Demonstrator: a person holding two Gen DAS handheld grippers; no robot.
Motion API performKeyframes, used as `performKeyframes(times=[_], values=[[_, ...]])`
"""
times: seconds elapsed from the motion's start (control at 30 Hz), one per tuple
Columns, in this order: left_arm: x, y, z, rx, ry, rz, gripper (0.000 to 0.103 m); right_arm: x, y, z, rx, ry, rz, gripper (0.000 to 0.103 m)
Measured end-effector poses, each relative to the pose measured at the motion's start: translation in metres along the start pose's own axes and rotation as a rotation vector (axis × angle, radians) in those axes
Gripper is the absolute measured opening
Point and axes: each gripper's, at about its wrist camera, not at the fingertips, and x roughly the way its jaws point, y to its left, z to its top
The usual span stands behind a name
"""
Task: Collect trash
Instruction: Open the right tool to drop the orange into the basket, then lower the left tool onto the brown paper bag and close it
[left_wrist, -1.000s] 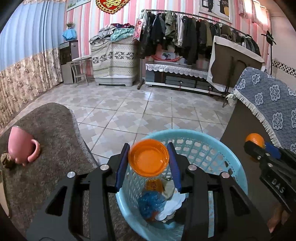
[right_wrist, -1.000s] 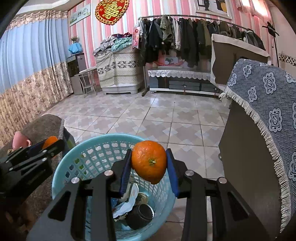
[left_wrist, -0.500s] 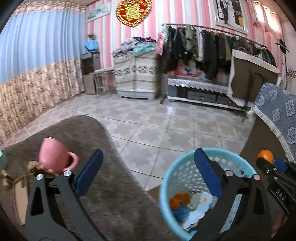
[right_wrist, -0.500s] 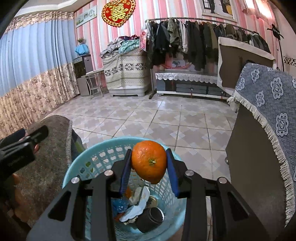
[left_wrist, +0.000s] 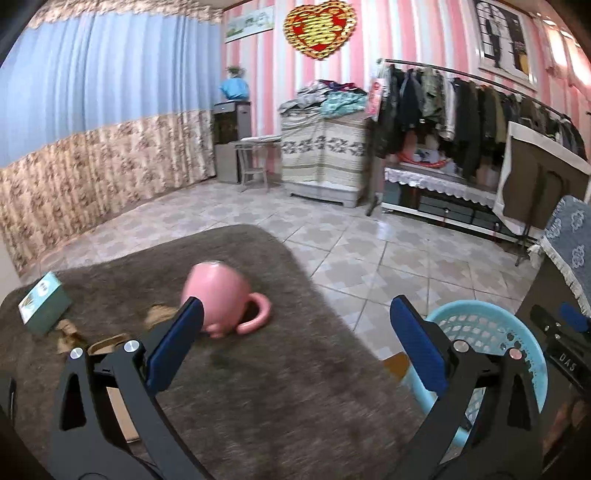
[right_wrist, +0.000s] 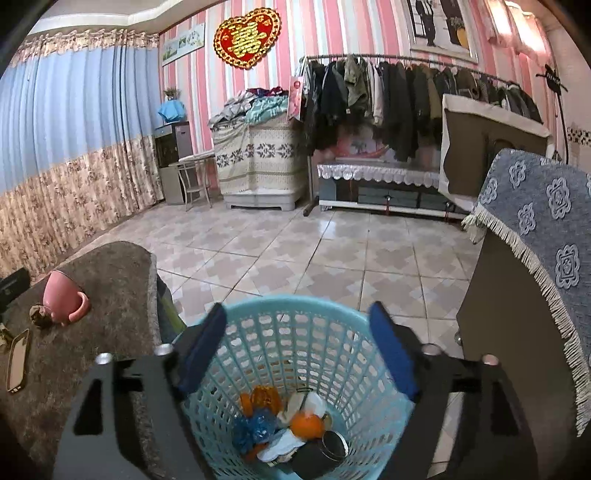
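Note:
A light blue mesh trash basket (right_wrist: 295, 325) stands on the floor right under my right gripper (right_wrist: 297, 350), which is open and empty above its rim. Inside lie an orange (right_wrist: 306, 424), an orange lid (right_wrist: 260, 397), a blue wrapper (right_wrist: 255, 430), white paper and a dark can (right_wrist: 325, 448). My left gripper (left_wrist: 295, 345) is open and empty over the brown furry table cover (left_wrist: 258, 406), with the basket (left_wrist: 491, 332) to its right. Brown scraps (left_wrist: 68, 334) lie on the cover at the left.
A pink mug (left_wrist: 221, 295) lies on the cover, also in the right wrist view (right_wrist: 62, 297). A teal box (left_wrist: 42, 302) and a phone (right_wrist: 18, 360) lie at the left. A table with a blue patterned cloth (right_wrist: 546, 229) stands right of the basket.
My right gripper opened and the orange dropped into the basket. My left gripper, open since it let go of the orange lid, swung left from the basket to over the table cover.

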Motion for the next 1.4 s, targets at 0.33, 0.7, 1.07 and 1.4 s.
performKeyframes(times=[0.33, 0.7, 1.07, 1.4], values=[[-0.032, 0.108, -0.015, -0.061, -0.001, 0.195, 0.098, -0.016, 0.058, 0.001, -0.103, 0.0, 0.102, 0.095], [-0.035, 0.238, -0.042, -0.197, 0.1, 0.314, 0.098, -0.026, 0.163, -0.013, -0.244, 0.042, 0.338, 0.095], [0.047, 0.274, -0.048, -0.131, 0.195, 0.31, 0.097, -0.003, 0.276, -0.019, -0.388, 0.106, 0.461, 0.095], [0.06, 0.289, -0.055, -0.137, 0.241, 0.229, 0.031, 0.017, 0.336, -0.041, -0.412, 0.164, 0.485, 0.093]])
